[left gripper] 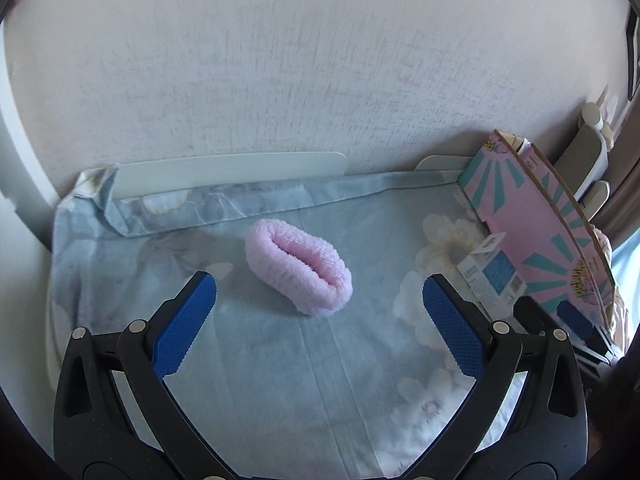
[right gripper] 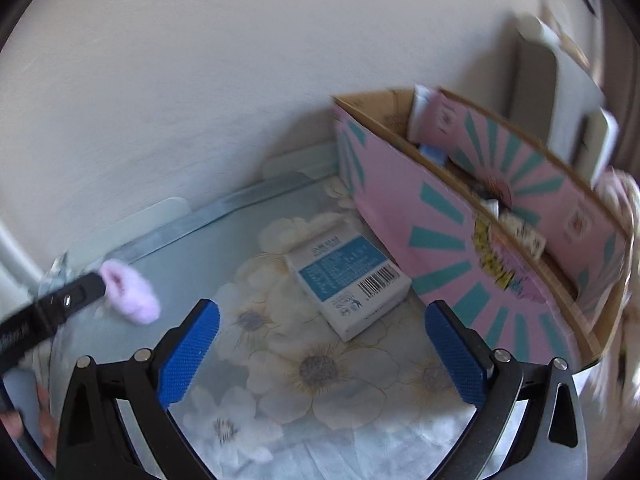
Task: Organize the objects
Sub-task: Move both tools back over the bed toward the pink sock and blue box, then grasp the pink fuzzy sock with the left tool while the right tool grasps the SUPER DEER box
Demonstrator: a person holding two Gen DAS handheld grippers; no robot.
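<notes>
A fluffy pink headband [left gripper: 299, 267] lies on the blue floral cloth, just ahead of my left gripper [left gripper: 319, 297], which is open and empty. It also shows small at the left of the right wrist view [right gripper: 130, 297]. A white and blue carton [right gripper: 347, 284] lies flat on the cloth ahead of my right gripper [right gripper: 322, 320], which is open and empty. The carton shows at the right of the left wrist view [left gripper: 490, 276]. A pink and teal cardboard box [right gripper: 472, 240] stands at the right with several small items inside.
The blue floral cloth [left gripper: 280, 360] covers the surface. A pale wall [left gripper: 280, 60] rises behind it, with white plastic guards [left gripper: 228, 174] along its base. The left gripper's black body [right gripper: 52, 312] reaches in at the left of the right wrist view.
</notes>
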